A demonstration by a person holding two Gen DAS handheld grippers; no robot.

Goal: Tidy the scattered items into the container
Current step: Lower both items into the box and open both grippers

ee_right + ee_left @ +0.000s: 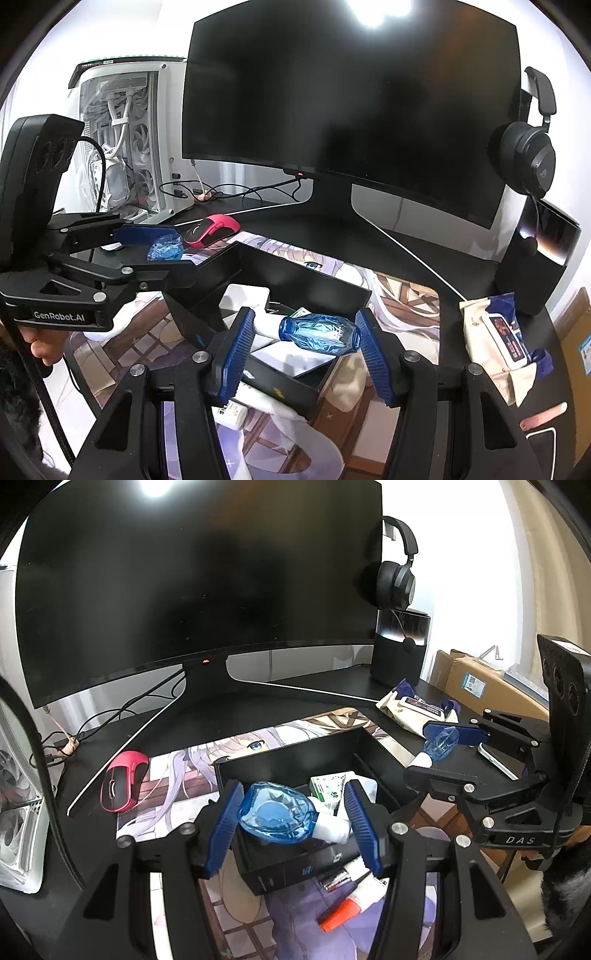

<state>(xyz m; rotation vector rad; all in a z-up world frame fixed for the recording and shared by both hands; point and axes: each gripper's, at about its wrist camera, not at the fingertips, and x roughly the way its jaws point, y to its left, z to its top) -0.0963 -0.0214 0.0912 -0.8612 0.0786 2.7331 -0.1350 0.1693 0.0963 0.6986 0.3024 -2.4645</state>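
Note:
A black open box [255, 764] [295, 273] sits on the anime desk mat. My left gripper [295, 823] holds a clear blue faceted bottle with a white neck [275, 818] over the box's near edge; in the right wrist view this gripper [166, 254] is at left with that bottle [166, 248]. My right gripper [306, 338] holds a second blue bottle [319, 334] crosswise above the box; it also shows in the left wrist view [439, 753] with its bottle [441, 744]. A green-white packet [328, 788] lies inside the box. An orange-capped tube [347, 910] and batteries [336, 880] lie on the mat.
A big black monitor [199, 579] stands behind. A pink mouse [123, 784] is left of the box. A wipes pack [410, 709] [495, 339], a black speaker [400, 646] with headphones [395, 576], a white phone [495, 758] and a cardboard box [480, 686] are on the right. A white PC case [125, 147] stands left.

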